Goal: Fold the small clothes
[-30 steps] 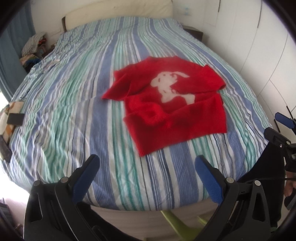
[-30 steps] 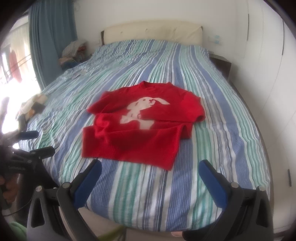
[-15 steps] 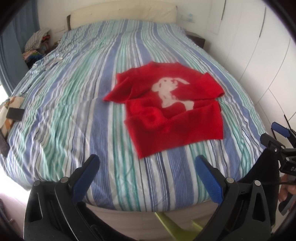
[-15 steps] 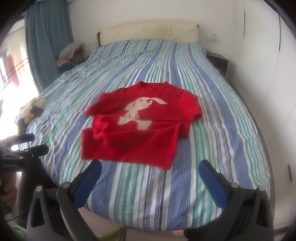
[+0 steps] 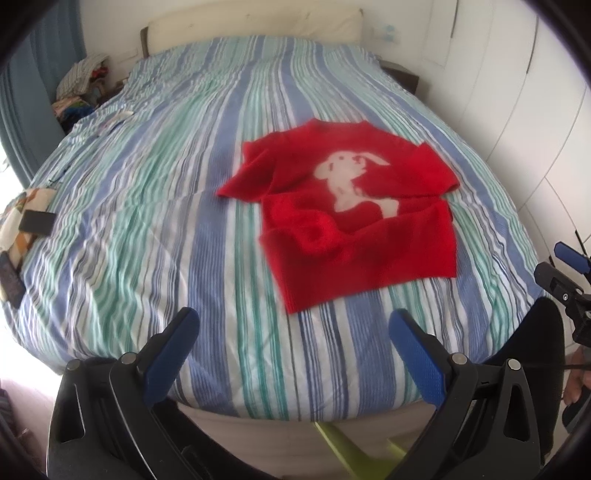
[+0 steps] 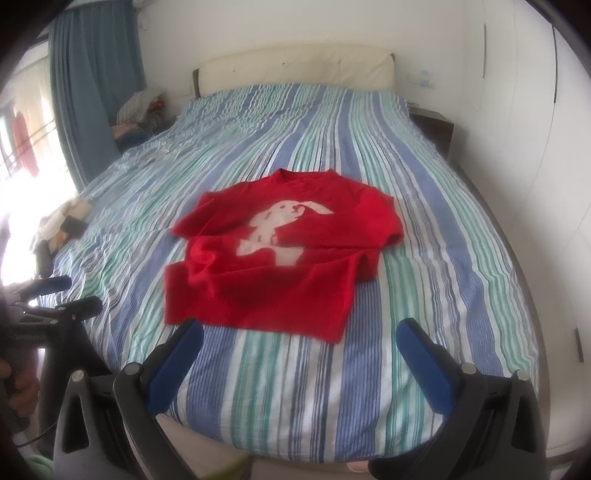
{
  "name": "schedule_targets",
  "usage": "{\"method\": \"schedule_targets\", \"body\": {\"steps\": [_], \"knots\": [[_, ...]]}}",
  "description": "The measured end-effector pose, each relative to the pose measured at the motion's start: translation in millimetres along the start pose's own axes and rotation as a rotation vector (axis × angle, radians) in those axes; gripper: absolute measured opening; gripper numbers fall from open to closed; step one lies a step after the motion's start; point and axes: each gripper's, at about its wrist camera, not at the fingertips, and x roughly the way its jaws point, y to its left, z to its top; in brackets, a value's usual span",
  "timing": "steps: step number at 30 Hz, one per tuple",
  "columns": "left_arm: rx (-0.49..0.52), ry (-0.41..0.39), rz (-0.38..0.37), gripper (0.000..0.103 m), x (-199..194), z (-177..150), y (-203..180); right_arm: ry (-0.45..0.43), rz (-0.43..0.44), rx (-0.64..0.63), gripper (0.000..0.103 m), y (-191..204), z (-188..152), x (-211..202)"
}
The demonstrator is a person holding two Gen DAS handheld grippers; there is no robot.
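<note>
The red sweater lies on the big bed, toward the near end, a bit right of the middle in the left wrist view. The bed is the biggest thing here. Its cover has long stripes of blue, green and white, and the cloth looks soft with small wrinkles. At the far end stands a cream headboard with a padded look. A blue curtain hangs in folds by the bright window on the left.

The sweater looks fuzzy and thick, like knitted wool. A pale dog picture with a long ear is on its front. The round neck points to the headboard. Both sleeves are folded in across the body, and the bottom edge is bunched up and lumpy on the left side.

The left gripper hangs over the near edge of the bed with its jaws wide apart and nothing in them. The right gripper does the same, its jaws wide apart too. Their fingers are black plastic with flat blue pads. Neither touches the sweater.
</note>
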Motion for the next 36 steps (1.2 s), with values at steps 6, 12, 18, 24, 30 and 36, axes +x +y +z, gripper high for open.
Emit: {"method": "schedule_targets", "body": {"steps": [6,12,18,24,30,36], "knots": [[0.02,-0.007,0.024,0.102,0,1,-3,0.021,-0.002,0.018,0.103,-6,-3,7],[0.023,-0.004,0.035,0.102,1,0,-2,0.019,-0.004,0.018,0.103,-5,-2,6],[0.022,0.002,0.051,0.102,5,0,3,0.023,0.0,0.001,0.103,0,0,9],[-0.017,0.009,0.061,0.102,7,-1,16,0.021,-0.002,-0.011,0.103,2,3,8],[-0.038,0.025,0.062,0.102,12,-2,21,0.015,-0.006,-0.004,0.103,0,2,7],[-0.029,0.036,0.053,0.102,15,-3,16,0.019,-0.006,0.005,0.103,-4,0,9]]}}
